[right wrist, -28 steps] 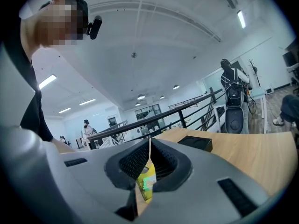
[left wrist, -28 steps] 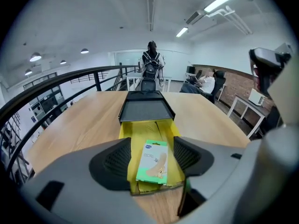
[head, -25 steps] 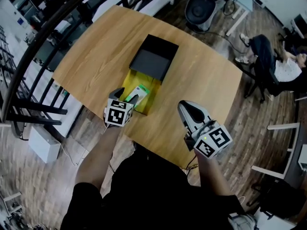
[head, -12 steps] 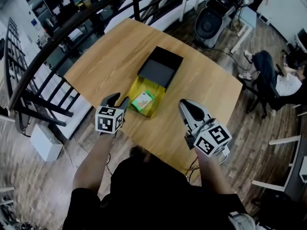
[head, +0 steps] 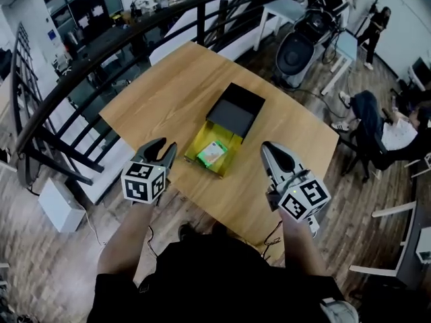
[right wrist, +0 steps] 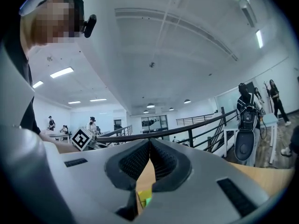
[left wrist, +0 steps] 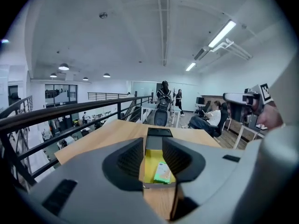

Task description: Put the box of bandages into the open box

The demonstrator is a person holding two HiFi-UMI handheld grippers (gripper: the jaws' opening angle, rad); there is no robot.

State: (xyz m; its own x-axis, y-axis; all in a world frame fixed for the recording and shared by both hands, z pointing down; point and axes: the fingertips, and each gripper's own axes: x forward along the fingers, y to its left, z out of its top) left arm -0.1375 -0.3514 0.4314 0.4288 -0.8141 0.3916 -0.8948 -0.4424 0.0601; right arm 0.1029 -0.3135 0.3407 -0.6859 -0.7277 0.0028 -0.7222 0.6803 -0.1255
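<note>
One box of bandages (head: 212, 154) in open box (head: 201, 138), print unreadable, left fingers (left wrist: 126, 160) closing empty, right fingers (right wrist: 135, 162) clenched.

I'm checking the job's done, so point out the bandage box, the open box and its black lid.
bandage box (head: 213, 154), head view, green-and-white top face.
open box (head: 200, 138), head view, bare yellow floor.
black lid (head: 235, 111), head view, middle of the panel.

The setting is an open-plan office on a mezzanine level. Indicators: a black railing (head: 101, 66) bordering the wooden table (head: 168, 86), a swivel chair (head: 296, 52), white desks (head: 286, 9), a seated person (head: 390, 130), ceiling strip lights (left wrist: 223, 33), and what appear to be workstations (head: 81, 5) on a lower floor.
</note>
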